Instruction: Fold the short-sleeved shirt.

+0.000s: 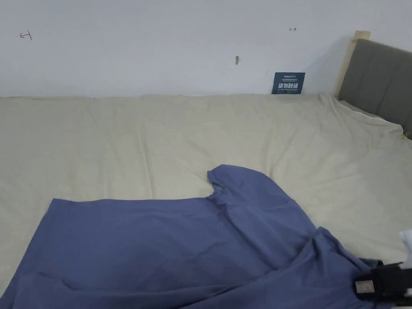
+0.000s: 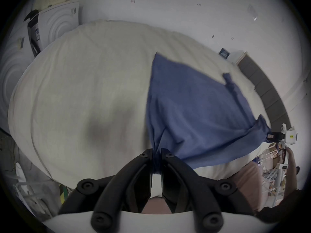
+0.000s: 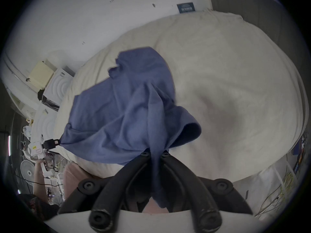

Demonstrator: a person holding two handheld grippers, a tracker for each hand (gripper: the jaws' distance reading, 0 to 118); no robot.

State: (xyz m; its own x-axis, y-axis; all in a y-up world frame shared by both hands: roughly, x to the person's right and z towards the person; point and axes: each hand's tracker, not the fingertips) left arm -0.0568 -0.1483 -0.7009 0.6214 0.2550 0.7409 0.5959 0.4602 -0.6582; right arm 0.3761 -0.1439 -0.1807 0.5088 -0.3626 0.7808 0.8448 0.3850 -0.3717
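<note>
Left gripper (image 2: 156,152): jaws pressed together on a bunched corner of the blue short-sleeved shirt (image 2: 193,112), cloth pinched between both tips. Right gripper (image 3: 155,154): likewise clamped on a gathered fold of the same shirt, fabric trailing down between the jaws. Shirt stretched between the two, its far part spread on the cream bedsheet (image 1: 161,136), one sleeve pointing toward the wall (image 1: 161,48). Wide bare sheet on the far side and to the left; grey headboard (image 1: 378,84) closing the right end, a small dark sign (image 1: 288,83) against the wall.
</note>
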